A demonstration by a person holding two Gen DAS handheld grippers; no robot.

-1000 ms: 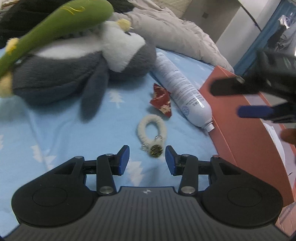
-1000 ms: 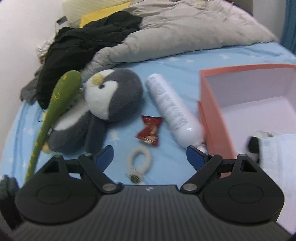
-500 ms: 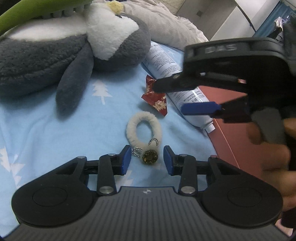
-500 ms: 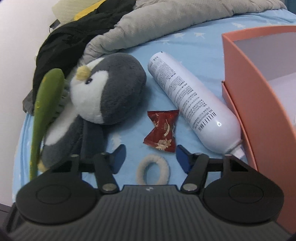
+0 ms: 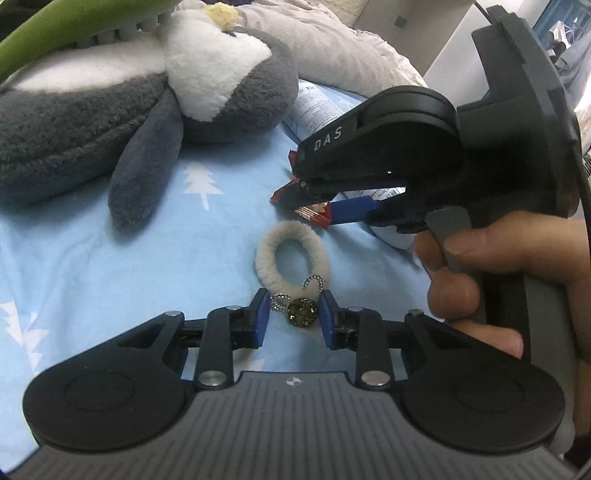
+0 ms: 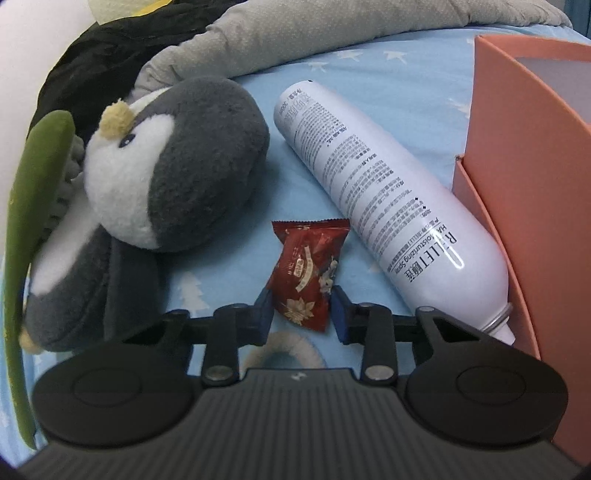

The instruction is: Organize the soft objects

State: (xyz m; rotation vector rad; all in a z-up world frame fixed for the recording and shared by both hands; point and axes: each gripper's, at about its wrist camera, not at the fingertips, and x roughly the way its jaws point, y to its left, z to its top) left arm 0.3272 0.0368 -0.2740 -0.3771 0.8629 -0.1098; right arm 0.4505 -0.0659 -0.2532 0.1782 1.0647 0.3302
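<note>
A fluffy cream hair tie (image 5: pixel 291 254) lies on the blue sheet, its metal charm (image 5: pixel 303 312) between the pads of my left gripper (image 5: pixel 293 315). Those jaws are closing, and a small gap still shows on each side of the charm. A red candy wrapper (image 6: pixel 306 273) lies just beyond the tie. My right gripper (image 6: pixel 301 310) straddles the wrapper's near end; its jaws are closing, with the pads right at the wrapper's edges and no visible squeeze. In the left wrist view the right gripper (image 5: pixel 325 201) reaches in from the right. A grey and white penguin plush (image 6: pixel 177 162) lies to the left.
A long green plush (image 6: pixel 40 177) lies along the penguin's far side. A white spray bottle (image 6: pixel 388 192) rests against an orange box (image 6: pixel 517 147) on the right. A grey duvet (image 6: pixel 332 33) and black clothing (image 6: pixel 110 48) lie at the back. A hand (image 5: pixel 498 258) holds the right gripper.
The right gripper came down from wide open over the bed and narrowed around the red wrapper. The left jaws narrowed around the hair tie's charm. In the left wrist view the right gripper moved in from the right.
</note>
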